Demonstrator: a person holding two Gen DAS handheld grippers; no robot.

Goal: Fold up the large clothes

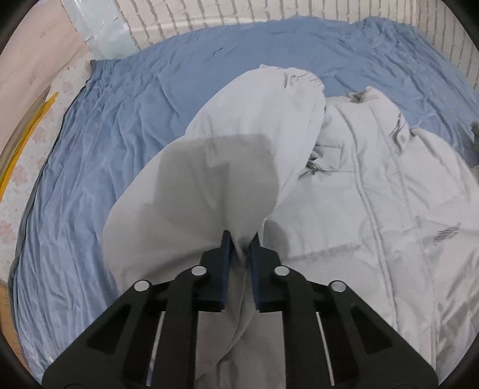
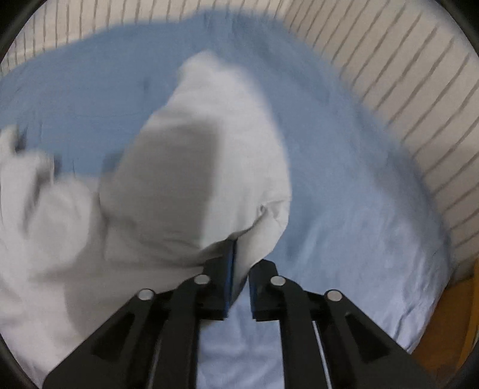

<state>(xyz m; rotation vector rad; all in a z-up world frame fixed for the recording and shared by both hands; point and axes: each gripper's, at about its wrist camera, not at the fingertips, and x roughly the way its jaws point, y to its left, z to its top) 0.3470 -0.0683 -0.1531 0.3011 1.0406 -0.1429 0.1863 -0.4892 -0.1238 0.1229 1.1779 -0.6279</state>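
A pale grey-white padded jacket (image 1: 374,185) lies front up on a blue bedsheet (image 1: 119,134), its zip and collar showing. One sleeve (image 1: 254,125) rises from it in the left wrist view, and my left gripper (image 1: 241,239) is shut on a bunch of that sleeve's fabric between its blue pads. The right wrist view is blurred. There the other sleeve (image 2: 209,134) stands up off the sheet (image 2: 344,194), and my right gripper (image 2: 242,251) is shut on a fold of its fabric. The jacket's body (image 2: 45,224) spreads to the left.
A white brick-patterned wall (image 1: 239,12) runs behind the bed. A clear plastic sheet (image 1: 98,27) and a yellow strip (image 1: 27,125) lie by the left edge of the bed over a flowered floor (image 1: 30,143). A wooden edge (image 2: 455,314) shows at lower right.
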